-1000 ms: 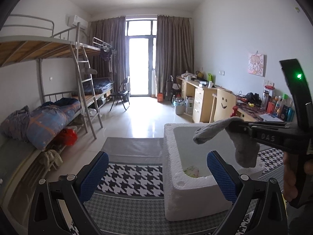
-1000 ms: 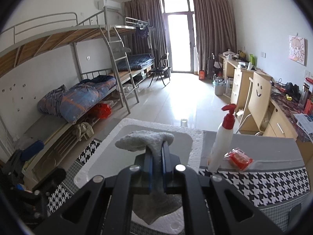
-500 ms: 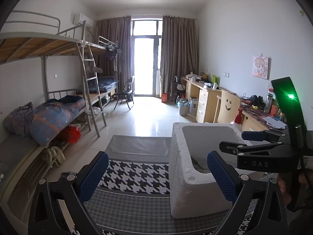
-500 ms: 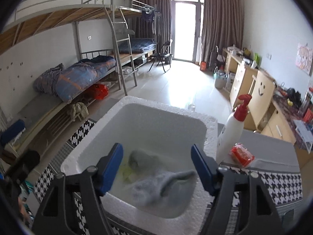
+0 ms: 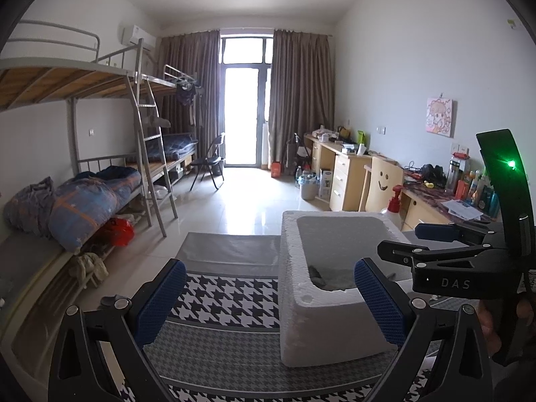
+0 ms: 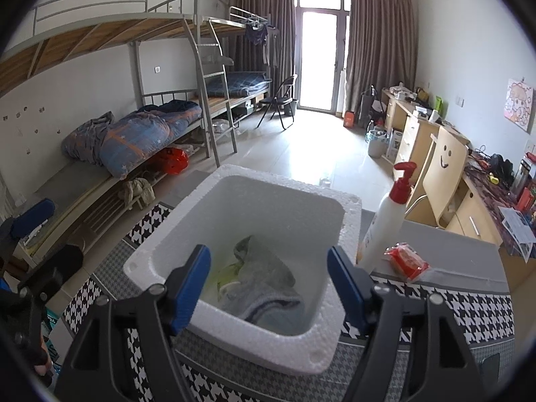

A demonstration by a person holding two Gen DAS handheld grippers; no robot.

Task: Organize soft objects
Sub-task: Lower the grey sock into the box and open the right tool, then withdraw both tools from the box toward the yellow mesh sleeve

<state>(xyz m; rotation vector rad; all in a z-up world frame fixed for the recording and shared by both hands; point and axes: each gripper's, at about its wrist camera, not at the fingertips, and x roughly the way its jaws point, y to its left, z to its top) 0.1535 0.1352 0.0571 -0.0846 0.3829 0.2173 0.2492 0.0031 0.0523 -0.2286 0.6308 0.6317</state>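
A white foam box [image 6: 348,221] stands on the houndstooth cloth; it also shows in the left wrist view [image 5: 291,268]. A grey sock [image 6: 264,284] lies inside it on top of a yellow-green soft item [image 6: 227,273]; the sock's edge shows in the left wrist view [image 5: 331,278]. My right gripper [image 6: 269,288] is open and empty, just above the box's near rim; it shows from the side in the left wrist view [image 5: 435,244]. My left gripper [image 5: 268,305] is open and empty, left of the box above the cloth.
A white pump bottle with a red top [image 6: 385,224] and a red packet [image 6: 405,264] stand right of the box. The houndstooth cloth [image 5: 227,305] covers the table. Bunk beds [image 5: 83,194] are on the left, desks [image 5: 348,174] on the right.
My right gripper opened and let the grey sock drop into the foam box, then drew back slightly. My left gripper stayed open and barely moved.
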